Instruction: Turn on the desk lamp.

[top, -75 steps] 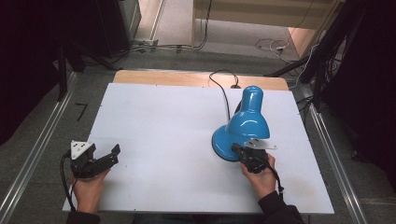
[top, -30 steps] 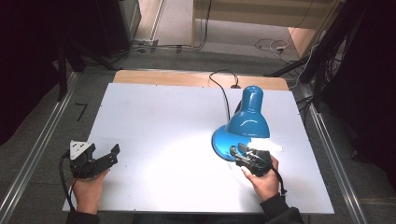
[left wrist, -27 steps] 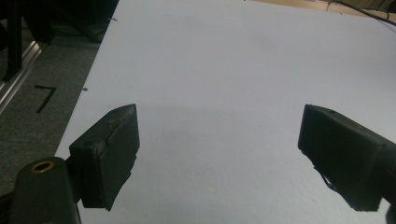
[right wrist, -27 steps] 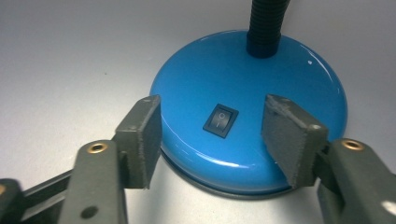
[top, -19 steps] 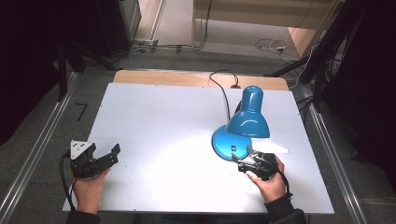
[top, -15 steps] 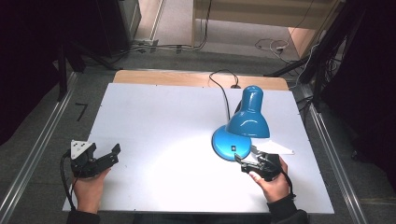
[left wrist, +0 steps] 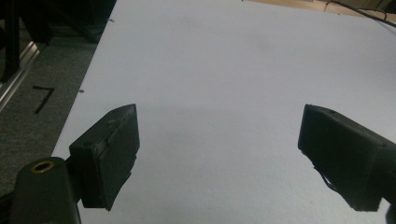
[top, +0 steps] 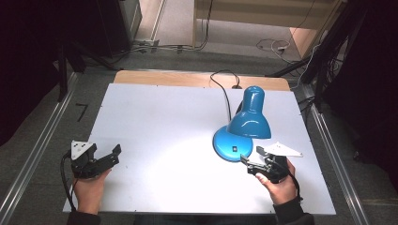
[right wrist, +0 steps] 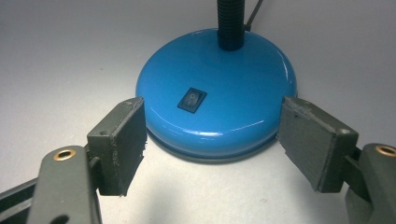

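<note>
Lamp (top: pixel 244 126), blue with a round base and a cone shade, stands on the white counter (top: pixel 164 122) toward its right edge, roughly midway between the near and far edges. Its shade (top: pixel 250 117) leans over the base (top: pixel 232 145) and a pool of light falls on the counter beside it toward the middle. A black cord (top: pixel 224 91) runs from the lamp back to the far edge of the counter. On the top of the base sits a small black rocker switch (right wrist: pixel 192 99), and a black ribbed neck (right wrist: pixel 230 23) rises from the back of the base. The right gripper (top: pixel 253 158), held in the person's right hand (top: pixel 280 180) near the near right corner, points at the base; in the right gripper view its jaws stand released and wide apart, one on each side of the near rim of the base, very close to it, though I cannot tell whether either one touches. The left gripper (top: pixel 109 157), held in the left hand (top: pixel 89 190) near the near left corner, is well apart from the lamp, with its jaws also spread wide over bare counter.
</note>
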`<state>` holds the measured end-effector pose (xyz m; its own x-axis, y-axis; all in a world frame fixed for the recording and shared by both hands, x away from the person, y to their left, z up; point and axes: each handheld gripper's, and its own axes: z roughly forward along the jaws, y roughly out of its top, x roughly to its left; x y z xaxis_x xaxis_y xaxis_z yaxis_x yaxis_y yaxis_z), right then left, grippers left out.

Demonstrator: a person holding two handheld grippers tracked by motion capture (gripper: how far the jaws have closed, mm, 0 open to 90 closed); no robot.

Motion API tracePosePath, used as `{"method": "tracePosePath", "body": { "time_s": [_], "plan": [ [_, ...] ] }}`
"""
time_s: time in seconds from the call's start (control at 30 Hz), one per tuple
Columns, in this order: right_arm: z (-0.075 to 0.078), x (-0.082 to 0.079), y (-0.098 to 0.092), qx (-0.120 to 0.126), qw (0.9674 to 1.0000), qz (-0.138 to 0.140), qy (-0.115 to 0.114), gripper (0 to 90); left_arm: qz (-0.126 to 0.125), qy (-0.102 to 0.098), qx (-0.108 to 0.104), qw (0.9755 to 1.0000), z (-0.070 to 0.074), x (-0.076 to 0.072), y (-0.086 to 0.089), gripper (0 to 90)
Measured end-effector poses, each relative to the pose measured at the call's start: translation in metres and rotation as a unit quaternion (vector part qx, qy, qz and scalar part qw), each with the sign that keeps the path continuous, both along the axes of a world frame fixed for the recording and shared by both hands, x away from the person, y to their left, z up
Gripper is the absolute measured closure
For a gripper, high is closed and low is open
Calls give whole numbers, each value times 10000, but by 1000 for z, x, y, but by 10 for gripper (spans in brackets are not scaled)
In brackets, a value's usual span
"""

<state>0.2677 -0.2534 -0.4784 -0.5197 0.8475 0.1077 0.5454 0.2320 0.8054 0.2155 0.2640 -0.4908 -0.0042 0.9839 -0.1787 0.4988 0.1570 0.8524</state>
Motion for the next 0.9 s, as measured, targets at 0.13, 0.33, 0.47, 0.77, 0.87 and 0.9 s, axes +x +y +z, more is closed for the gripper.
{"method": "tracePosePath", "body": {
  "time_s": [0.13,0.33,0.47,0.77,0.87,0.9],
  "plan": [
    [0,-1,-3,-24,10000,-17,9,227,-2,-1,2,10000,0,0,0,131],
    [1,-3,-6,-20,10000,-15,11,224,-2,2,2,10000,0,0,0,131],
    [1,-4,-9,-35,10000,-18,11,222,-1,2,-1,10000,0,0,0,131],
    [1,-6,-18,-87,9999,-106,33,205,1,8,4,10000,0,0,0,131],
    [1,-7,-23,-87,9999,-142,35,202,-6,10,8,10000,0,0,0,131],
    [1,-7,-24,-98,9998,-167,49,201,-8,12,12,10000,0,0,-1,131]
  ]
}}
